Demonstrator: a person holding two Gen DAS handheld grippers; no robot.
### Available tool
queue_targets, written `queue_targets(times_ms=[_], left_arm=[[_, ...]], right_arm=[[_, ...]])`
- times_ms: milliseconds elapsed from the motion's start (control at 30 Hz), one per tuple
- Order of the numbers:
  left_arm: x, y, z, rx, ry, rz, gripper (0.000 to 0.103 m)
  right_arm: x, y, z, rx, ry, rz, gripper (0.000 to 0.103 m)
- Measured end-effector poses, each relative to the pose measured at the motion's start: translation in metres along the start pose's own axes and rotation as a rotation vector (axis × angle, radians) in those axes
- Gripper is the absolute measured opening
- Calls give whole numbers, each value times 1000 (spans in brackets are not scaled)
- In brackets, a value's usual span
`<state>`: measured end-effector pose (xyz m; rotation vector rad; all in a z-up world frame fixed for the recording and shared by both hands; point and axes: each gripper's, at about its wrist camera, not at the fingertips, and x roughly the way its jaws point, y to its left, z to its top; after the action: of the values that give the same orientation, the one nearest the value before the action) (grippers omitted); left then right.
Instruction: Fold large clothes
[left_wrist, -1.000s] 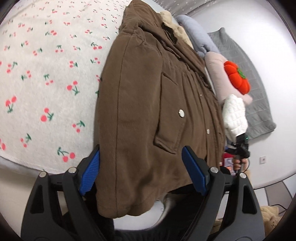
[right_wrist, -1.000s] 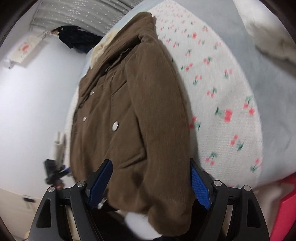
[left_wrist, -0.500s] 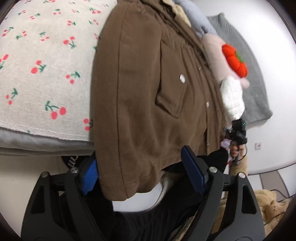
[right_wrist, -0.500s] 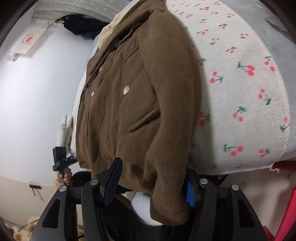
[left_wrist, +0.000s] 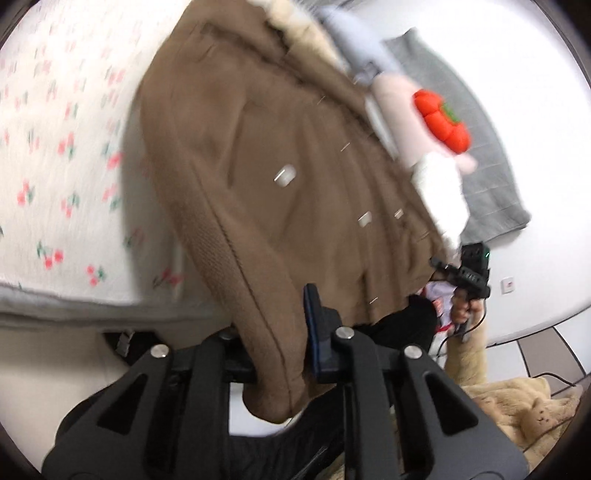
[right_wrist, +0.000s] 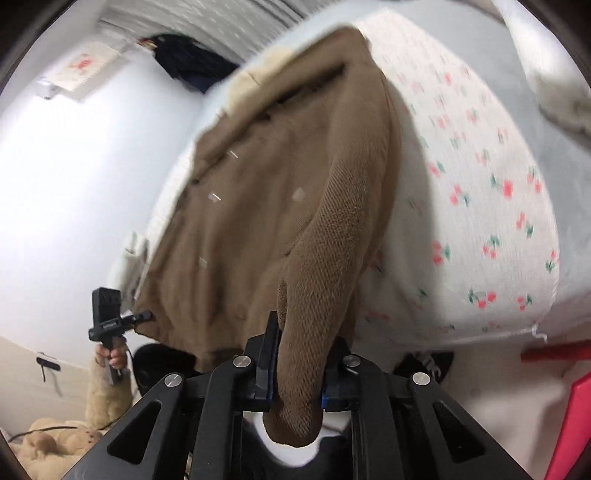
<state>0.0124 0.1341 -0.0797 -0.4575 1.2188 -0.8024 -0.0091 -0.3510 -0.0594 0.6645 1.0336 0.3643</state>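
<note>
Left wrist view shows the bed (left_wrist: 55, 122), covered by a white blanket printed with cherries, running away from the camera, and on it the brown jacket (left_wrist: 280, 155) lies front up with its snaps showing and its pale fleecy collar at the far end. The jacket's long axis runs from that collar straight back toward both pairs of tongs, so its hem end hangs off the near edge of the bed and everything to be folded lies ahead of the hands and above them. The left tongs (left_wrist: 273, 332) are closed on a thick roll of the jacket's near left edge, the blue pad pressing into the cloth. In the right wrist view the same jacket (right_wrist: 266, 206) stretches away up the bed (right_wrist: 491, 192), and the right tongs (right_wrist: 295, 369) are clamped on the cuff end of the right sleeve, which rises from the jaws toward the shoulder. Each hand holds its own side, roughly level with the other, neither clearly nearer the collar; I judge the fold will turn on carrying both near ends forward along that long axis. Beyond the jacket's right side lie a grey throw (left_wrist: 480, 155), a pink cushion and a small red pumpkin-shaped plush (left_wrist: 443, 122). Motion blur softens both views.
</note>
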Motion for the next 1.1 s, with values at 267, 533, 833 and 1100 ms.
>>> queue_targets(times_ms=[267,533,833,1100], left_arm=[[-44,-30,39,6,-191,-140,18],[-66,-66,102,55,-332,-160,18],[-71,-65,203,49,-481,-106,18],[-26,-28,320,20,-538,6,18]], right_arm=[[-46,45,31,-62,-246,98,14],[-58,67,88,-57,-394,104,14],[-59,61,190,-3,-509,69,14],[-10,26,302,73,-529,1,14]])
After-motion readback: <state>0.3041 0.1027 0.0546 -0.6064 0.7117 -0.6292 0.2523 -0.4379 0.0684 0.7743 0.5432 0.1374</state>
